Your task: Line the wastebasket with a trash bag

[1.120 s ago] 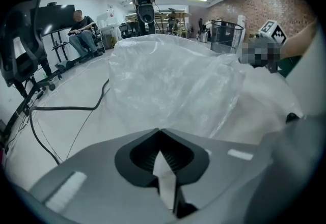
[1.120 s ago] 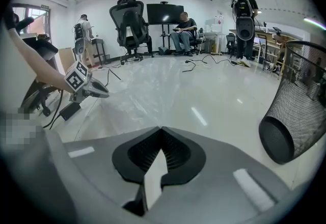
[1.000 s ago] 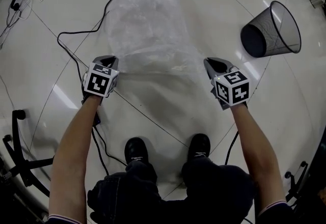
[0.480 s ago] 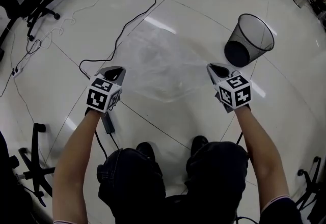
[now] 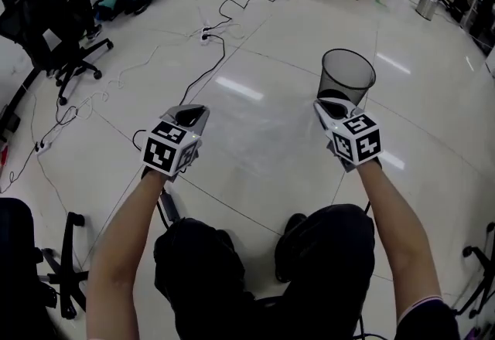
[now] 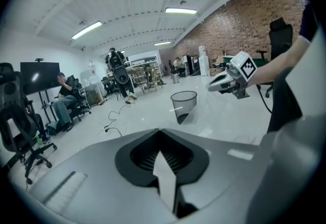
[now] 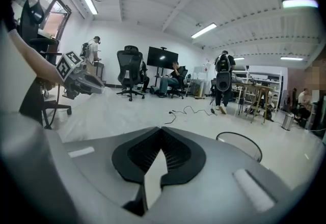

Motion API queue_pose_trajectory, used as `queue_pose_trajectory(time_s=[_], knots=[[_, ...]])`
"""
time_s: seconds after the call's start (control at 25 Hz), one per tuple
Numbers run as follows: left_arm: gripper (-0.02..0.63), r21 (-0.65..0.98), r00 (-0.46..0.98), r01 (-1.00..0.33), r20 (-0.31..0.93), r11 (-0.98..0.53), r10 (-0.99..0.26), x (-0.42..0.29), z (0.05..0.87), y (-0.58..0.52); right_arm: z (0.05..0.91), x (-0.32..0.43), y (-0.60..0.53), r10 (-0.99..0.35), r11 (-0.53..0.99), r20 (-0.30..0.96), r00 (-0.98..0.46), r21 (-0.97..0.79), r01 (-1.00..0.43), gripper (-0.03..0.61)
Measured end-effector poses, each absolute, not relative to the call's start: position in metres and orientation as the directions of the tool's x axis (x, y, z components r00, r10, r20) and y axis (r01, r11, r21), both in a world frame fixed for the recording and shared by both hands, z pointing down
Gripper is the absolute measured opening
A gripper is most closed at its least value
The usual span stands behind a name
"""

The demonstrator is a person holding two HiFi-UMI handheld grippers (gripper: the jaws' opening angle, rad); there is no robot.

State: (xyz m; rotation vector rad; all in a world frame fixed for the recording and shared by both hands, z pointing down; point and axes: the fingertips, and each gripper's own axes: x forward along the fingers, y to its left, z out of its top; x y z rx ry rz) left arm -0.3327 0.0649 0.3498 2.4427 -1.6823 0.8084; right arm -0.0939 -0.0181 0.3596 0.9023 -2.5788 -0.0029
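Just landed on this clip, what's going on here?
A person holds a gripper in each hand. The left gripper and the right gripper are each shut on a clear trash bag, which hangs spread out between them above the floor. The black mesh wastebasket stands upright on the floor just beyond the right gripper, apart from the bag and with no liner in it. The lining itself is not yet done.

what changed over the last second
The left tool and right tool rose together, lifting the clear trash bag off the floor; it now hangs stretched between them. Nothing was let go: both stay shut on its edge. The wastebasket stands where it was, unlined.
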Motion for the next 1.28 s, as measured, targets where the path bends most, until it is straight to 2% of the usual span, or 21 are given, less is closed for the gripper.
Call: queue_pose_trajectory(time_s=[0.52, 0.88, 1.28], knots=[[0.012, -0.281, 0.376, -0.849, 0.275, -0.448, -0.885, -0.265, 0.215, 0.046, 0.229, -0.004, -0.004, -0.75, 0.661, 0.189, -0.633, 0.202, -0.723, 0.002], [0.012, -0.317, 0.489, -0.781, 0.227, -0.538, -0.842, -0.215, 0.176, 0.005, 0.166, 0.033, -0.018, -0.814, 0.579, 0.14, -0.564, 0.273, -0.768, 0.002], [0.012, -0.325, 0.55, -0.744, 0.198, -0.583, -0.812, -0.173, 0.167, -0.067, 0.15, 0.066, -0.061, -0.838, 0.542, 0.123, -0.532, 0.305, -0.783, 0.002]])
